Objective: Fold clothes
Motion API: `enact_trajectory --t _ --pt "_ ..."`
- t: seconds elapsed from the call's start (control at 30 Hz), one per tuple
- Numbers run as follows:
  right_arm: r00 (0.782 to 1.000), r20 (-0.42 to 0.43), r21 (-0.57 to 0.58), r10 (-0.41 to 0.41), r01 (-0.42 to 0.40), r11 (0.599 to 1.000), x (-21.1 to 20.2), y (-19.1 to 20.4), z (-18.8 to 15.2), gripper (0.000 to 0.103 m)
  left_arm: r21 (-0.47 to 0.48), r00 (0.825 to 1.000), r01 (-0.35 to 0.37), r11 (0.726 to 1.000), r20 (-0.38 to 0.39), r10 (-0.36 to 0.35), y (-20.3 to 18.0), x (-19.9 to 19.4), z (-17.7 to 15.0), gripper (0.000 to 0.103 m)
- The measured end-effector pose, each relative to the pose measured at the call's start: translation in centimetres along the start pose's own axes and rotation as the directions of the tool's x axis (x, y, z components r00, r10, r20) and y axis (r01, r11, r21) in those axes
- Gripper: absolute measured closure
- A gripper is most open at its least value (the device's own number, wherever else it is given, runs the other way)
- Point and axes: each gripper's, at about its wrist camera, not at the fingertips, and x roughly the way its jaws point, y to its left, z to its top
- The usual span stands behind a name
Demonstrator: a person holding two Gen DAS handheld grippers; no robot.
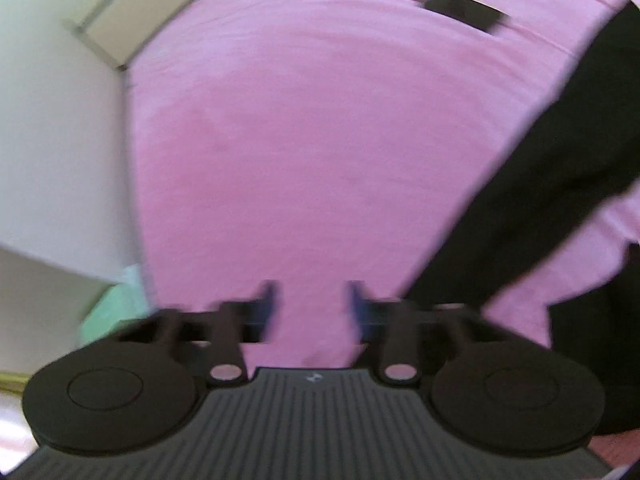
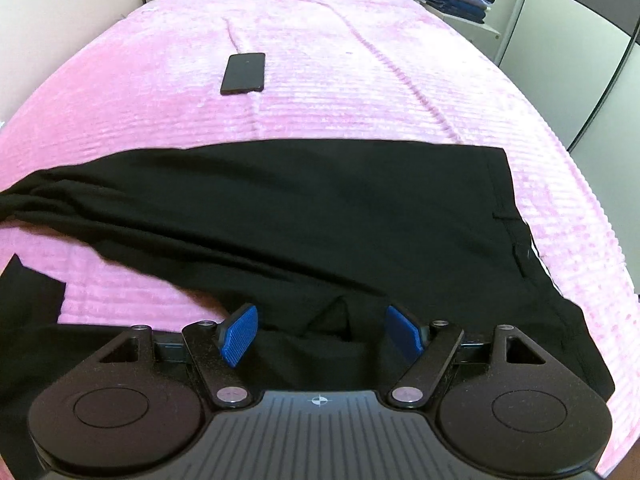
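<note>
Right wrist view: the right gripper (image 2: pixel 320 334) hangs with fingers spread, holding nothing, just over the near edge of the black trousers (image 2: pixel 320 208), which lie lengthwise left to right across the pink bedspread (image 2: pixel 360 60). The left gripper (image 1: pixel 312 304), also released, faces bare bedspread, trousers to its right. Beyond lies a phone (image 2: pixel 243 73).

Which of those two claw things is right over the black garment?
The right gripper: its blue-padded jaws stand open directly above the black garment. The left gripper points at bare pink bedspread, the garment off to its side.
</note>
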Motion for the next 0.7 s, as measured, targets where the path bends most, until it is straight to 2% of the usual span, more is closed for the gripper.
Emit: enact_trajectory --t 0.03,0.07,0.13,0.2,0.27,0.33,0.37,0.47,0.5,0.53,0.63,0.7 --pt "1.0 -0.001 0.003 -0.006 0.006 1.0 -0.1 0.2 -0.3 0.012 0.053 1.0 0.02 0.998 -0.001 -0.02 -1.9 1.0 -0.7 0.041" --pt "1.0 -0.002 0.007 -0.011 0.011 1.0 -0.1 0.3 -0.7 0.007 0.105 0.999 0.041 0.994 -0.003 -0.04 -3.8 1.9 -1.4 0.041" --pt "1.0 -0.017 0.012 -0.018 0.018 1.0 -0.3 0.6 -1.4 0.007 0.211 0.999 0.052 0.976 -0.019 -0.049 -6.8 4.3 -3.0 0.041" --pt "0.999 -0.031 0.014 -0.027 0.028 1.0 -0.7 0.8 -2.2 0.007 0.236 0.998 0.057 0.97 -0.029 -0.051 -7.4 6.0 -4.2 0.041" --pt "0.998 -0.043 0.018 -0.04 0.041 0.999 -1.2 0.9 -3.1 0.007 0.209 0.997 0.07 0.975 -0.04 -0.063 -7.0 7.0 -5.0 0.05" --pt "0.997 -0.049 0.057 -0.058 0.061 0.997 -1.7 -0.1 -3.5 0.007 0.172 0.996 0.091 0.981 -0.041 -0.085 -6.4 7.2 -5.5 0.076" --pt "0.996 -0.053 0.076 -0.067 0.071 0.995 -1.9 -0.6 -3.7 0.007 0.169 0.996 0.09 0.982 -0.033 -0.085 -6.1 7.2 -5.6 0.078" --pt "0.994 -0.063 0.135 -0.093 0.101 0.986 -2.7 -2.2 -4.4 0.007 0.161 0.999 0.053 0.985 -0.007 -0.053 -5.2 6.4 -5.7 0.076" --pt "0.993 -0.067 0.154 -0.101 0.111 0.982 -2.9 -2.7 -4.6 0.007 0.159 0.999 0.044 0.986 -0.006 -0.044 -5.0 6.1 -5.7 0.072" --pt "0.991 -0.071 0.173 -0.11 0.121 0.978 -3.2 -3.2 -4.8 0.007 0.17 1.0 0.029 0.985 -0.006 -0.029 -5.2 5.6 -5.6 0.067" --pt "0.987 -0.084 0.229 -0.135 0.151 0.962 -3.9 -4.7 -5.5 0.007 0.21 1.0 -0.009 0.978 0.013 0.006 -6.2 3.5 -5.1 0.065" --pt "0.984 -0.094 0.266 -0.151 0.171 0.949 -4.4 -5.7 -5.9 0.007 0.229 0.999 -0.006 0.973 0.04 -0.003 -7.7 1.9 -3.6 0.062"
